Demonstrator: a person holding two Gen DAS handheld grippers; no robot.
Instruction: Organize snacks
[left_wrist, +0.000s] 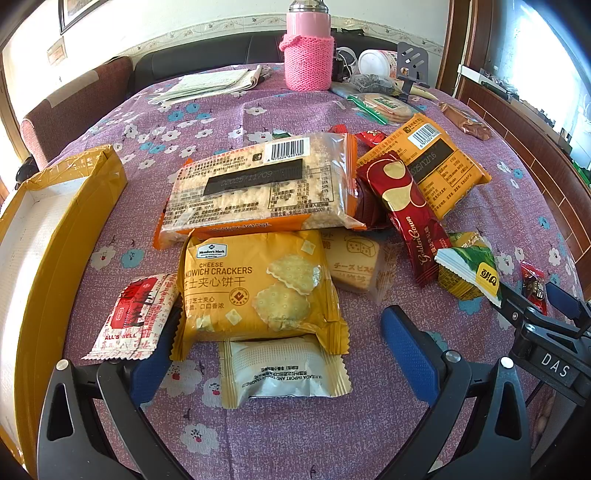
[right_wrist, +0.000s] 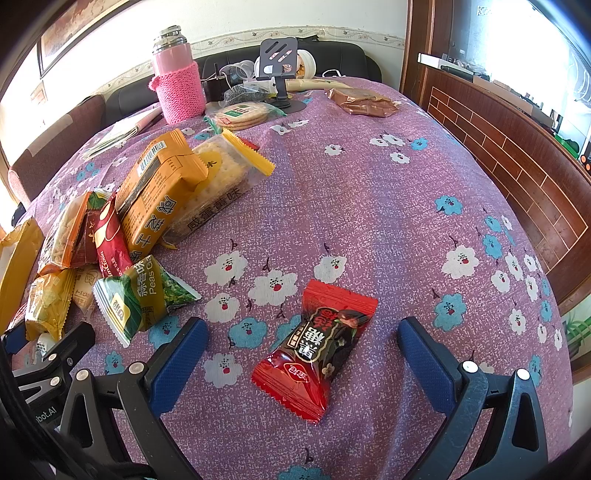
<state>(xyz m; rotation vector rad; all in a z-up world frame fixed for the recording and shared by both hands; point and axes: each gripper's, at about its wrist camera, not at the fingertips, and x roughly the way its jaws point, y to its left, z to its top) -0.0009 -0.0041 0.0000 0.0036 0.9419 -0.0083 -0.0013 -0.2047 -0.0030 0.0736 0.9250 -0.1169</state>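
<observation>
Red candy packet (right_wrist: 316, 349) lies between my right gripper's (right_wrist: 301, 356) wide-spread fingers, long axis slanting forward-right; my left gripper (left_wrist: 280, 354) also gapes.

Both wrist views low, close over the tablecloth (left_wrist: 295, 424), facing the pink flask (right_wrist: 179, 79), apparently sharing the snack pile (left_wrist: 280, 206).

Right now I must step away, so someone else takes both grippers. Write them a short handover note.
Left gripper: open, empty, straddling the cheese crackers pack.
Right gripper: open, empty, astride the red candy, which lies apart from the rest.
Snack pile sits mid-table; yellow box at the left looks empty.
Done: nothing boxed that I can see.
Left: move every snack into the box.
</observation>
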